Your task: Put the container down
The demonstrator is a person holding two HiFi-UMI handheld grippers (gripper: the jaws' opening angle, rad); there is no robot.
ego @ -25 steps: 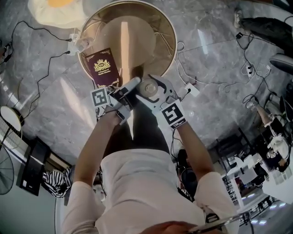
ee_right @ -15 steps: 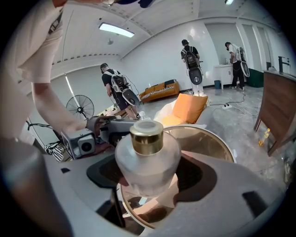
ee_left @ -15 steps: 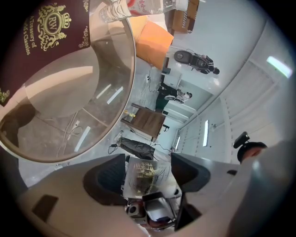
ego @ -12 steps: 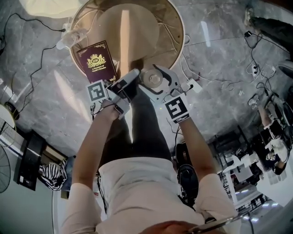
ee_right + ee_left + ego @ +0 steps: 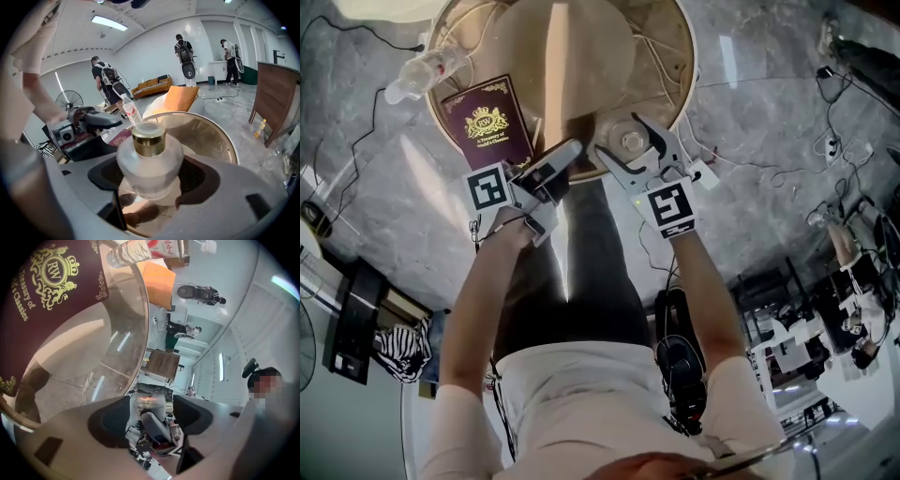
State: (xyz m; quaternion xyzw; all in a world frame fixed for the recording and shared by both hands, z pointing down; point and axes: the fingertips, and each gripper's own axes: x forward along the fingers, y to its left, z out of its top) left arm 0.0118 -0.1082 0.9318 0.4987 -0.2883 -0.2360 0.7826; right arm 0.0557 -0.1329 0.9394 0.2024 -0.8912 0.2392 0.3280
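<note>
A frosted glass container (image 5: 149,159) with a gold cap sits between the pads of my right gripper (image 5: 150,177), which is shut on its round body and holds it upright. In the head view this container (image 5: 632,143) hangs over the near rim of the round glass table (image 5: 689,66), inside the right gripper (image 5: 622,139). My left gripper (image 5: 567,155) hovers just to its left, by the table's edge, jaws apart with nothing held. In the left gripper view the left gripper (image 5: 151,413) looks past the table at the right one.
A maroon book (image 5: 486,122) lies on the table's left side, with a plastic water bottle (image 5: 422,70) beyond it. Cables and power strips trail over the marble floor (image 5: 769,141). A wooden cabinet (image 5: 276,93) and several people with backpacks stand farther back.
Both grippers have moved forward toward the table. The container now hangs over the table's near rim, still held. The left gripper keeps its place beside it.
</note>
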